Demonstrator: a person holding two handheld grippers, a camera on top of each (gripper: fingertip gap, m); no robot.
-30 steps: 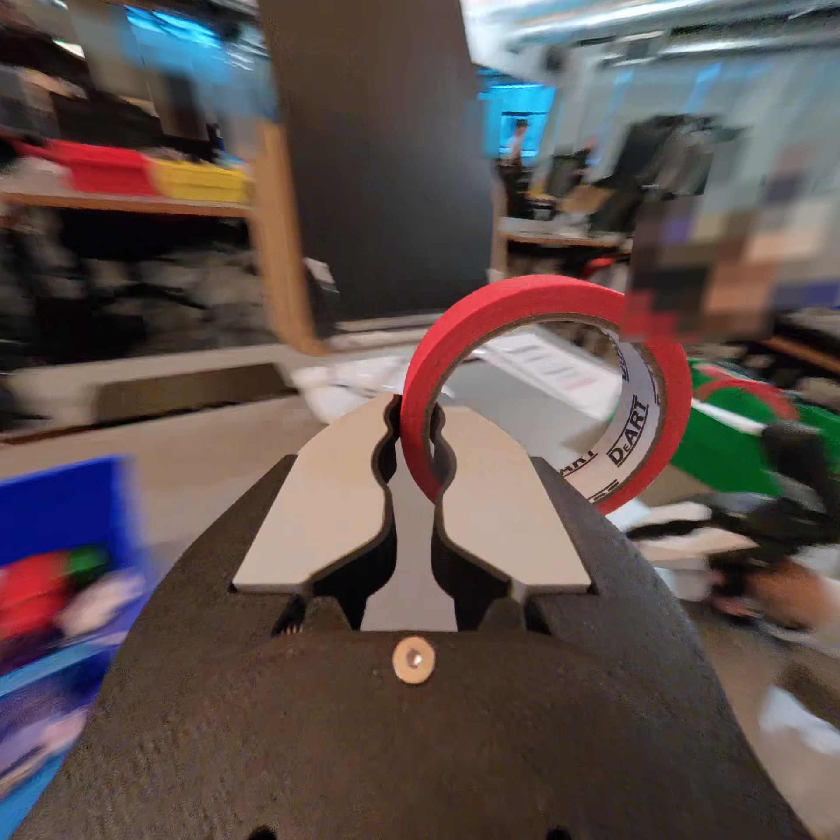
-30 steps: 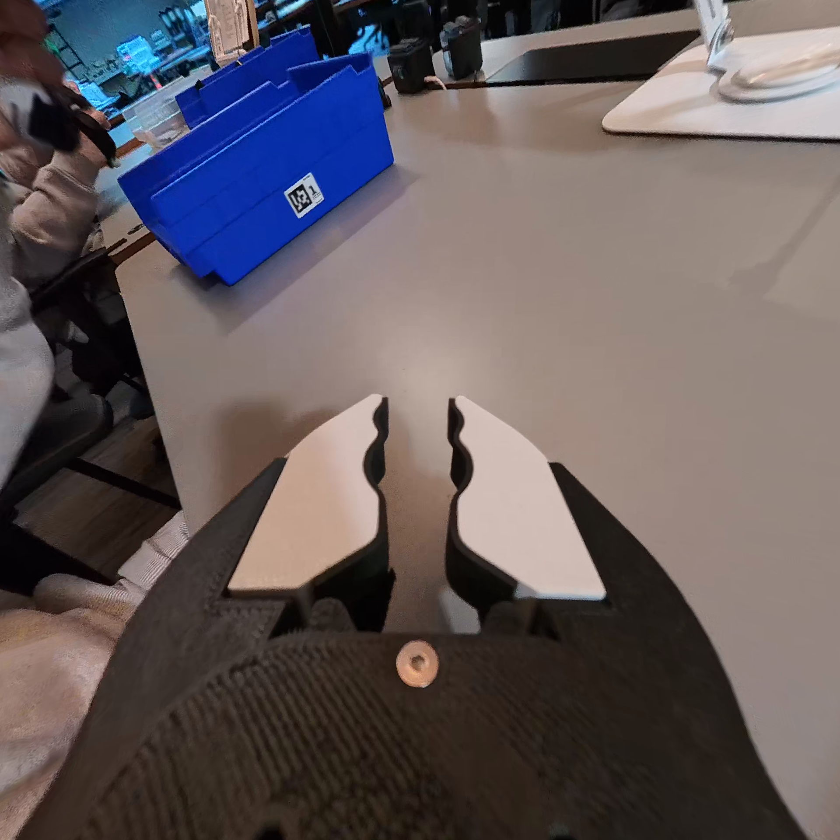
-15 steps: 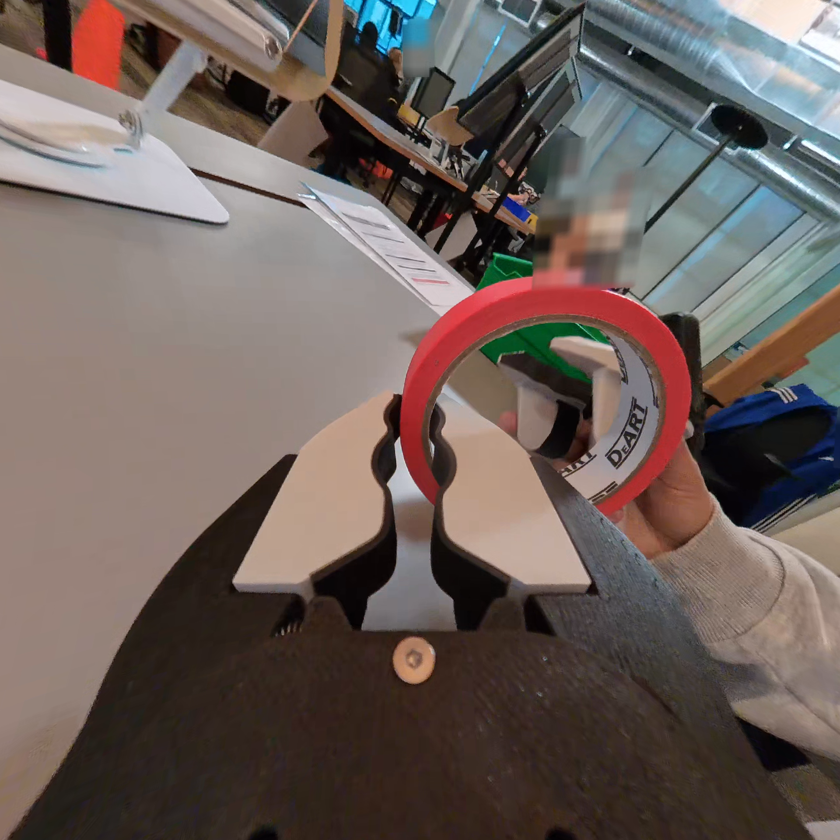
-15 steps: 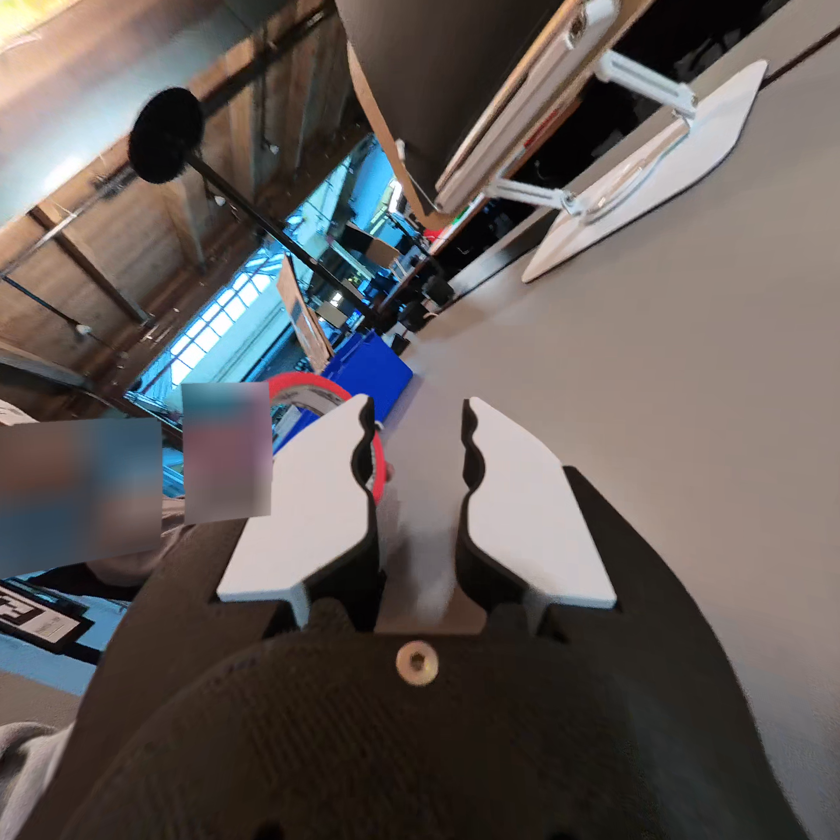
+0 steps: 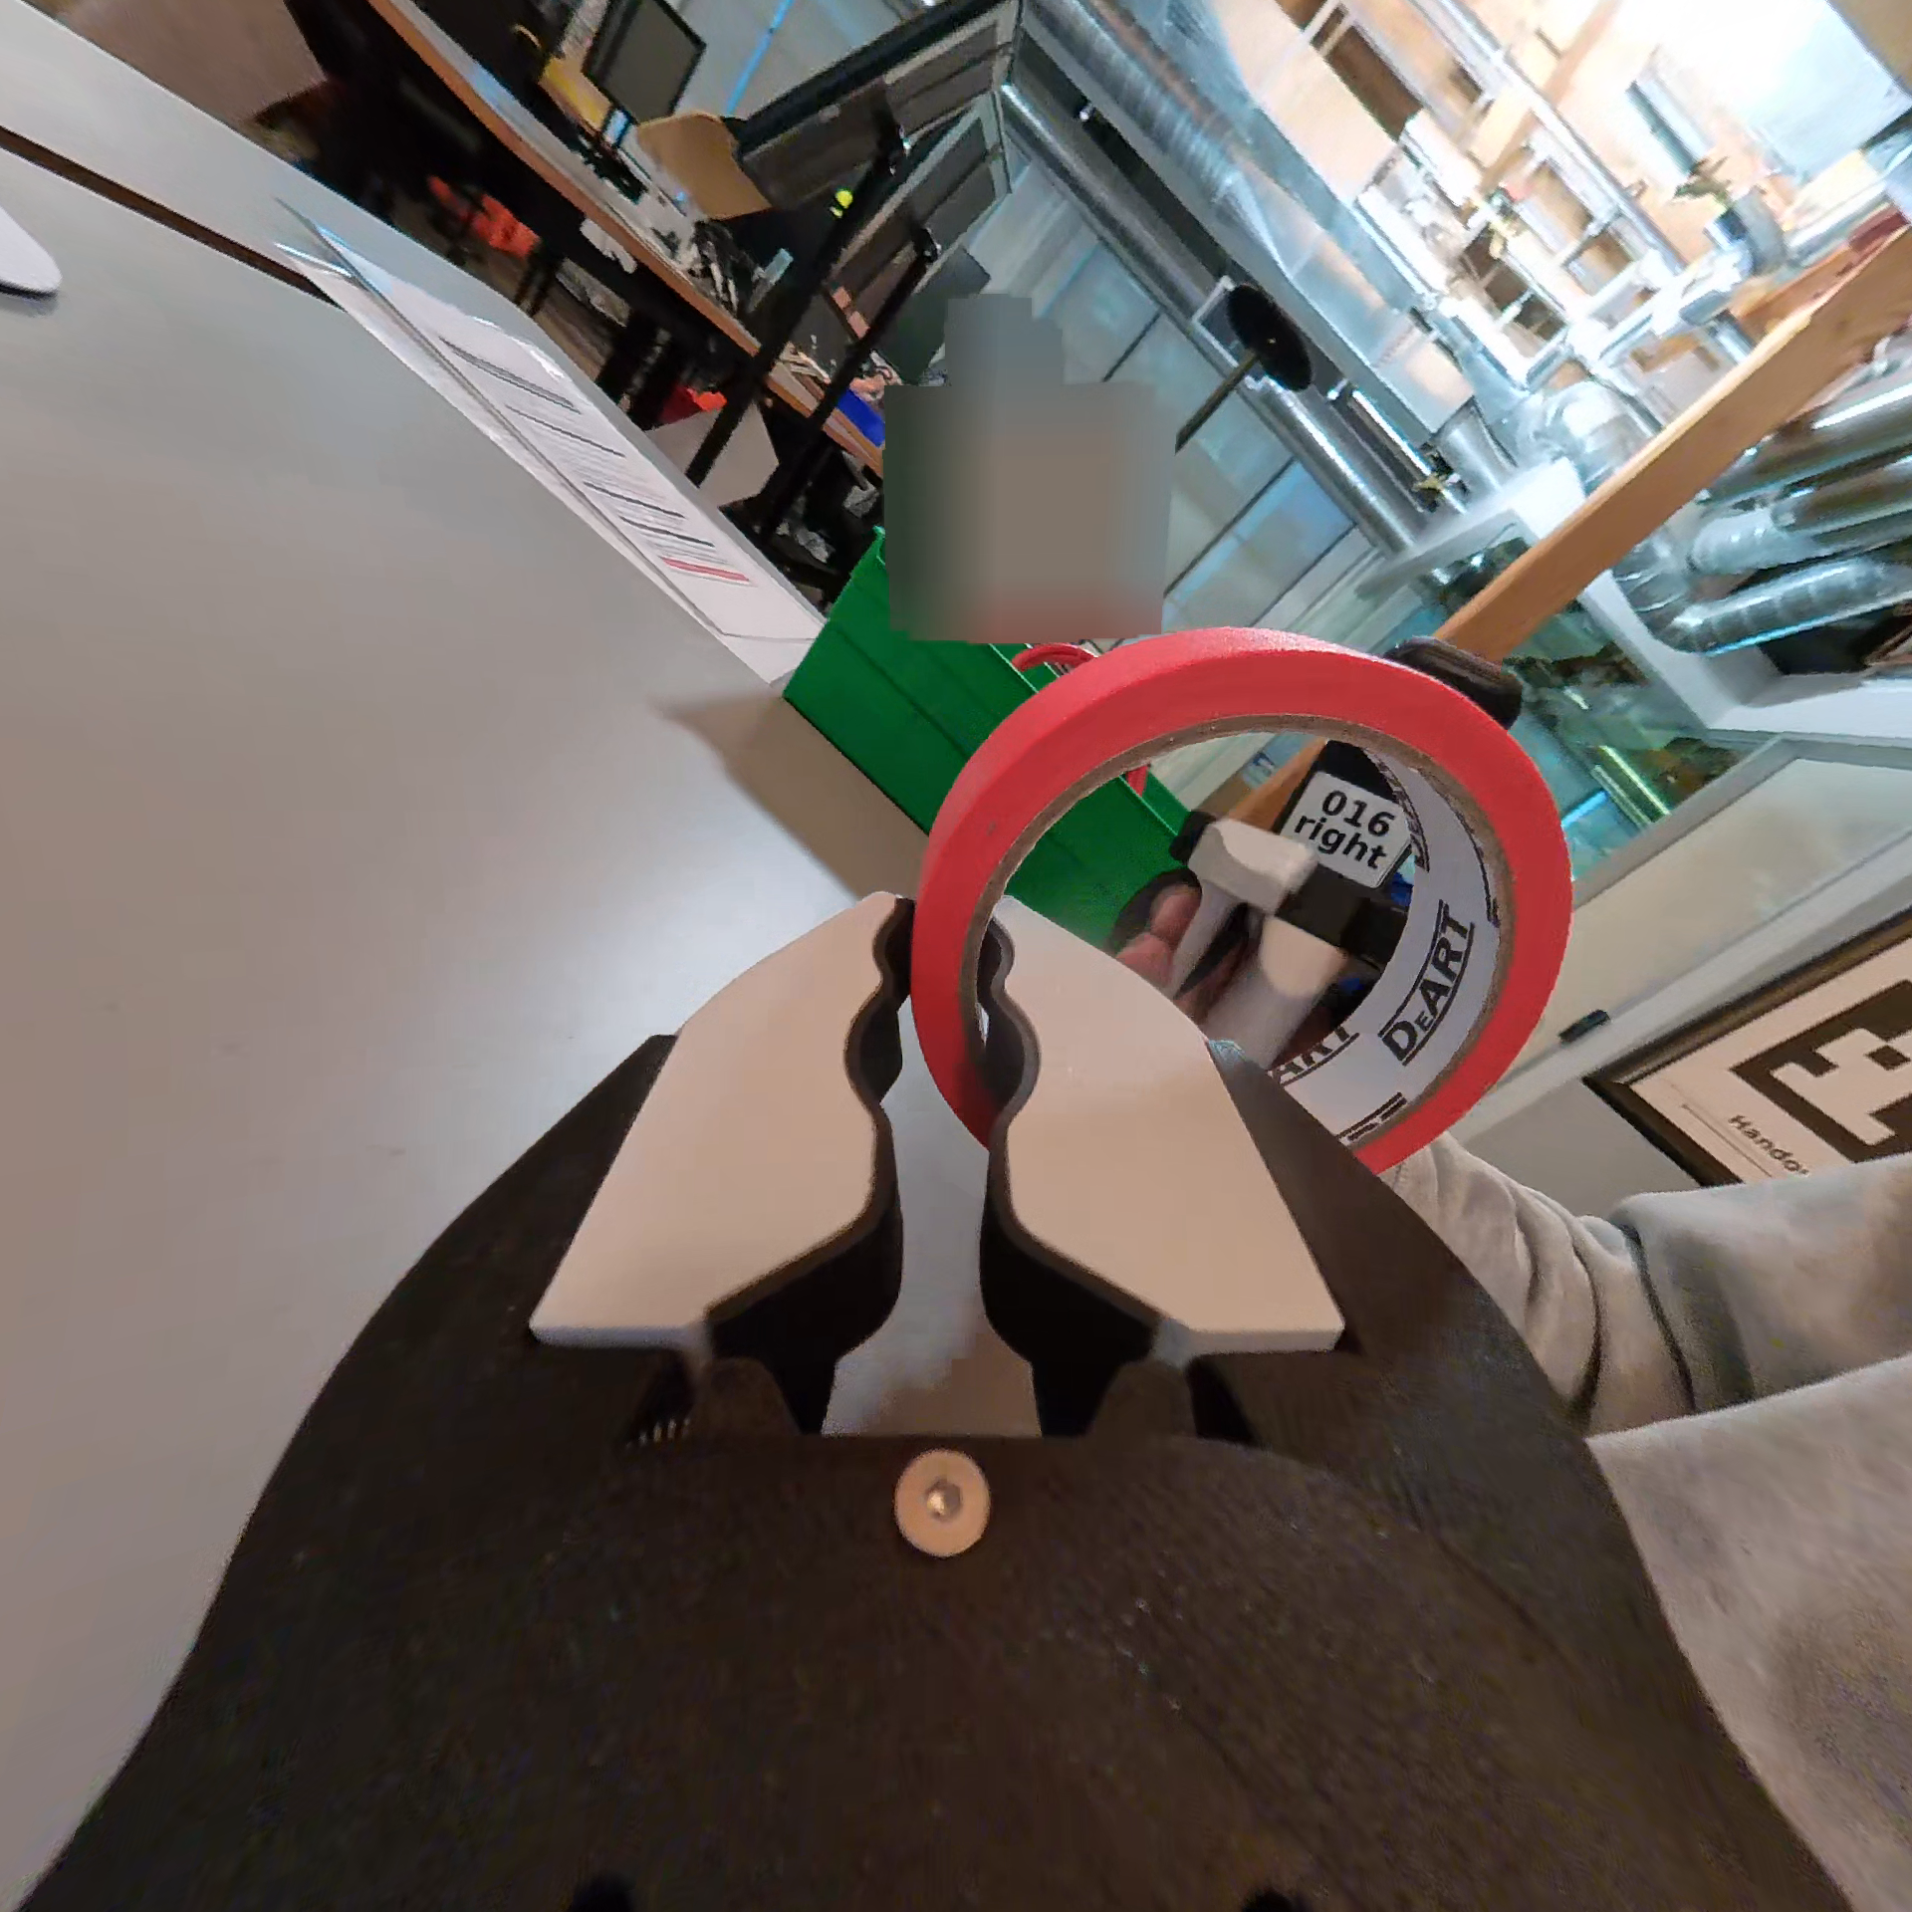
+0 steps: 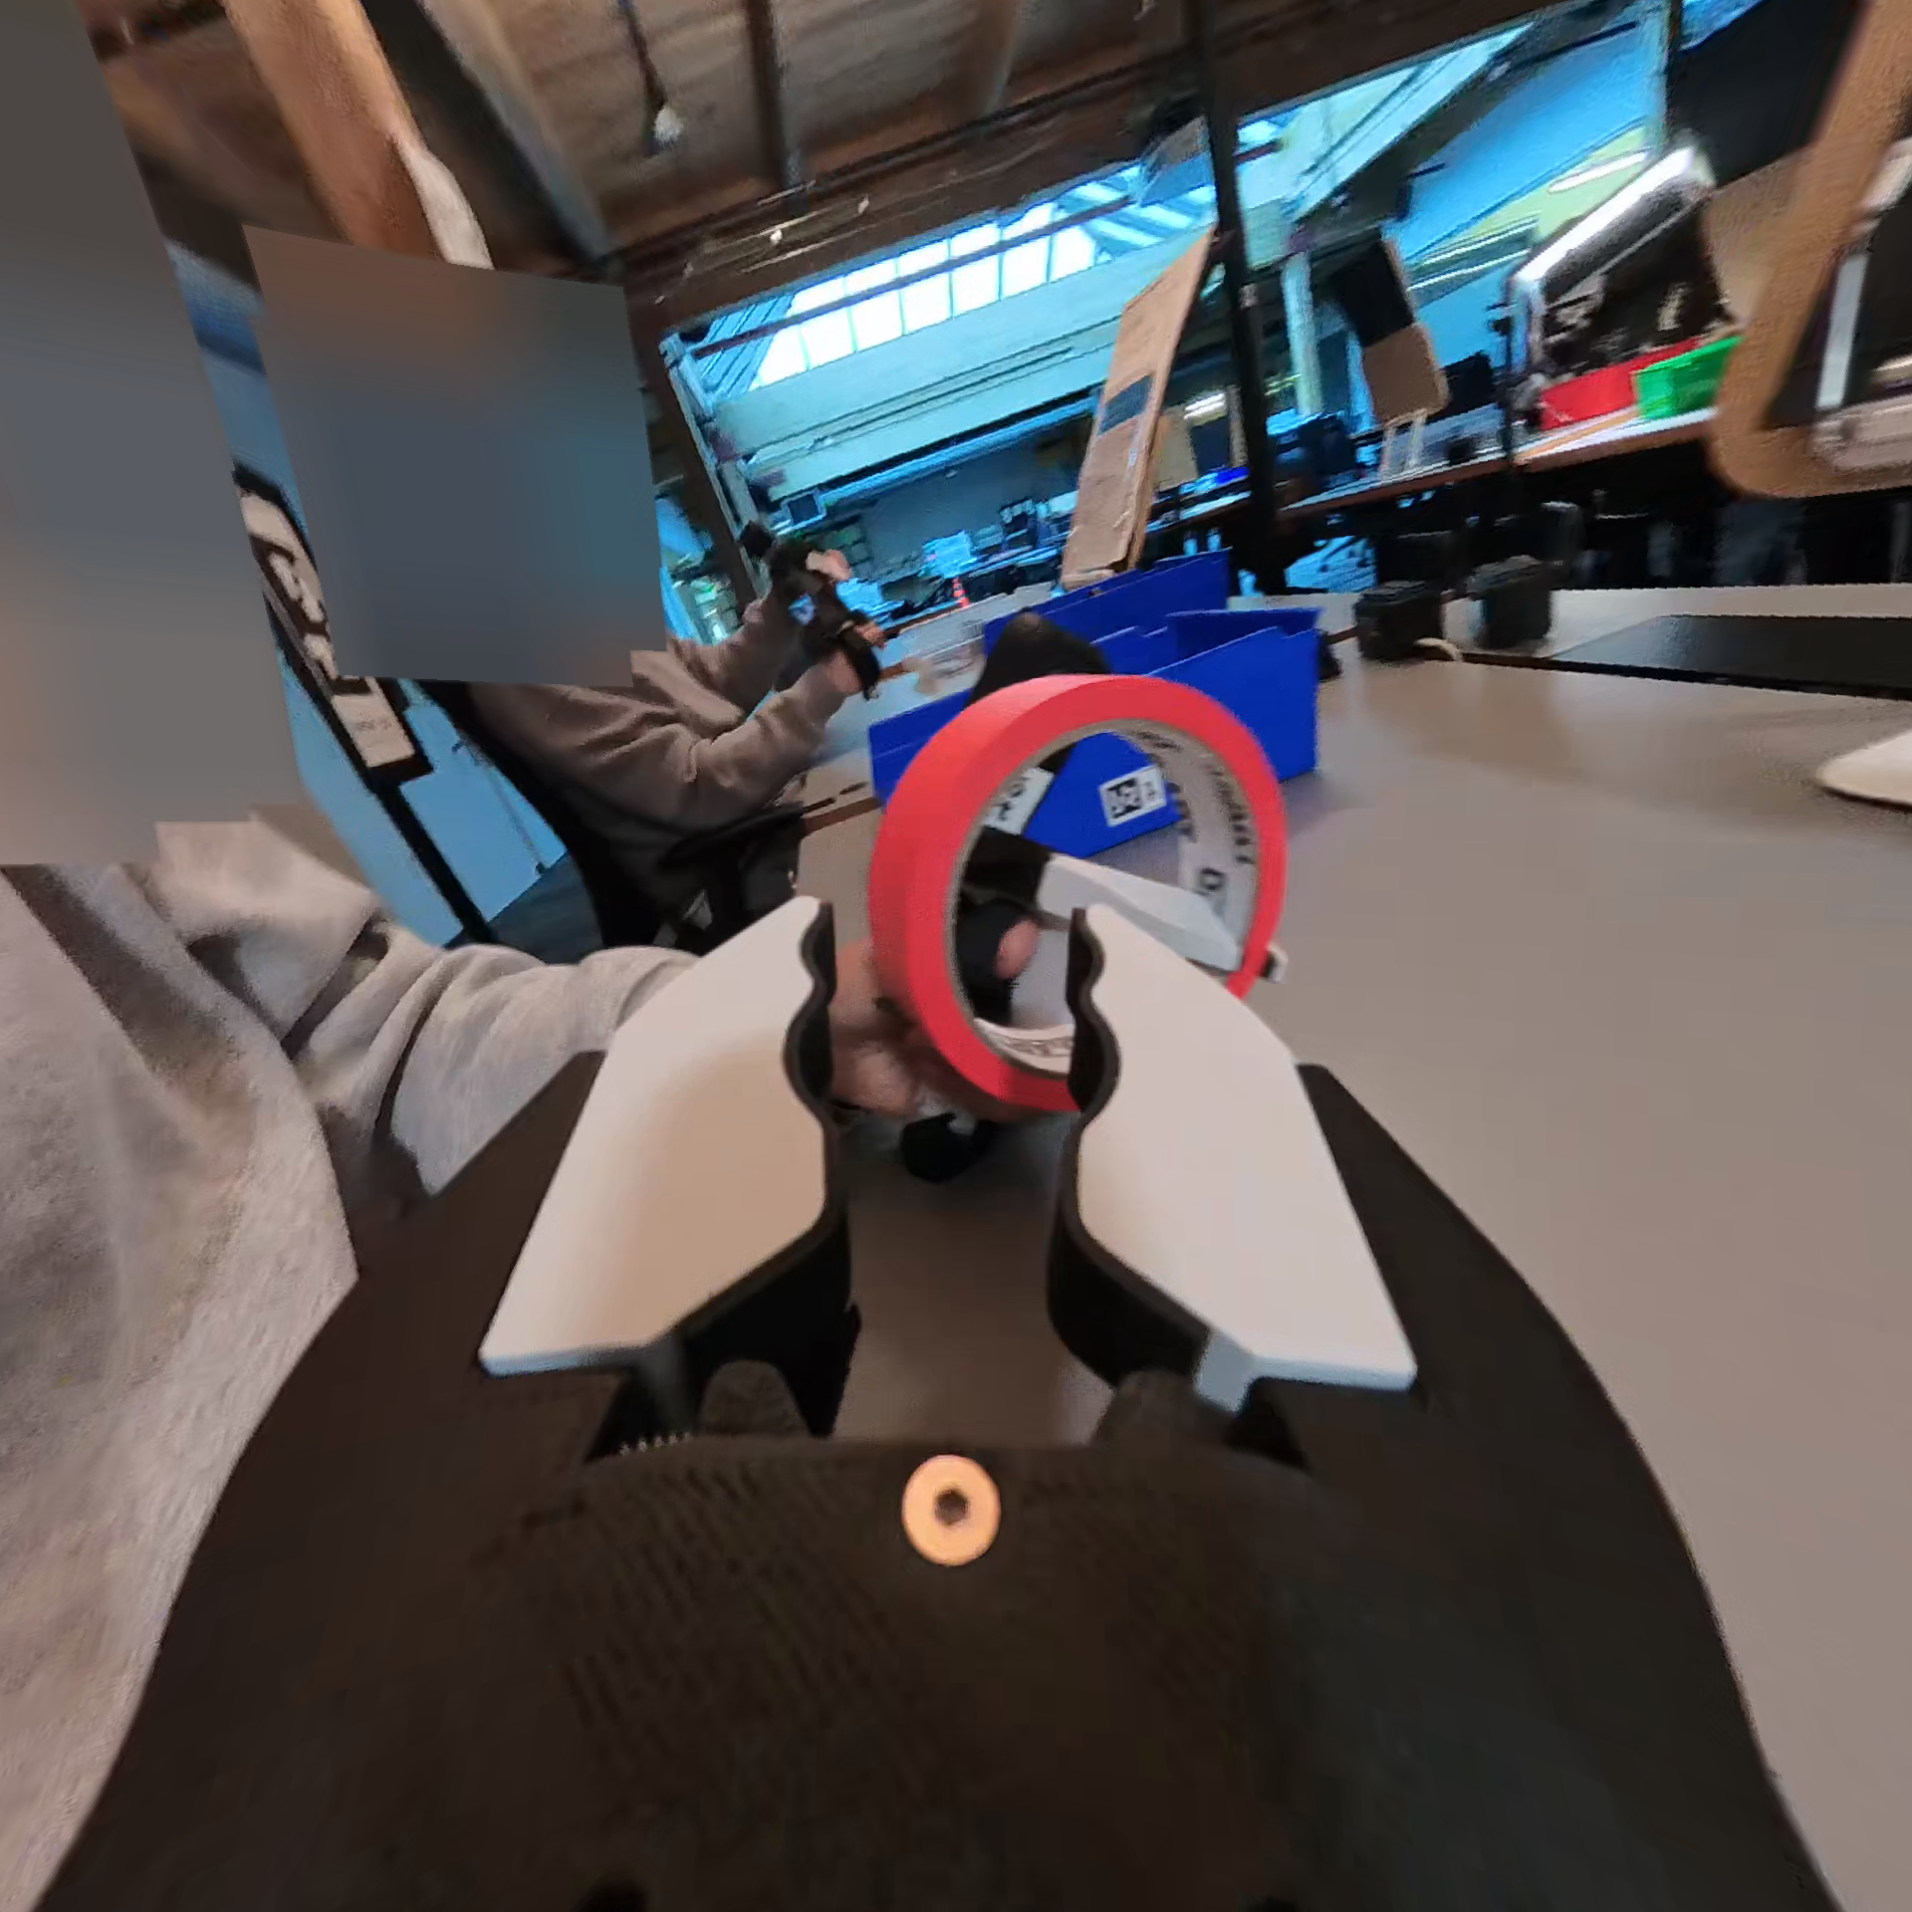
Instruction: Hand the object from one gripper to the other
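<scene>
A red tape roll (image 5: 1242, 683) with a white printed core stands on edge in the air above the grey table. My left gripper (image 5: 947, 931) is shut on its near rim. Through the roll's hole I see the right gripper's white fingers (image 5: 1247, 859) and a hand close behind it. In the right wrist view the roll (image 6: 910, 879) sits just ahead, its lower rim between the fingertips of my open right gripper (image 6: 952, 942). I cannot tell whether they touch. The left gripper's white finger (image 6: 1128, 900) shows through the roll.
The grey table (image 5: 310, 828) lies below, with a paper sheet (image 5: 579, 455) and a green bin (image 5: 931, 724) at its edge. Blue bins (image 6: 1242, 673) stand farther along the table. Another person (image 6: 673, 745) sits beyond. A black-and-white marker board (image 5: 1811, 1076) stands at the right.
Both grippers swung to face each other. The right gripper opened wider and closed in until the roll's rim sits between its fingers. The left gripper kept its hold.
</scene>
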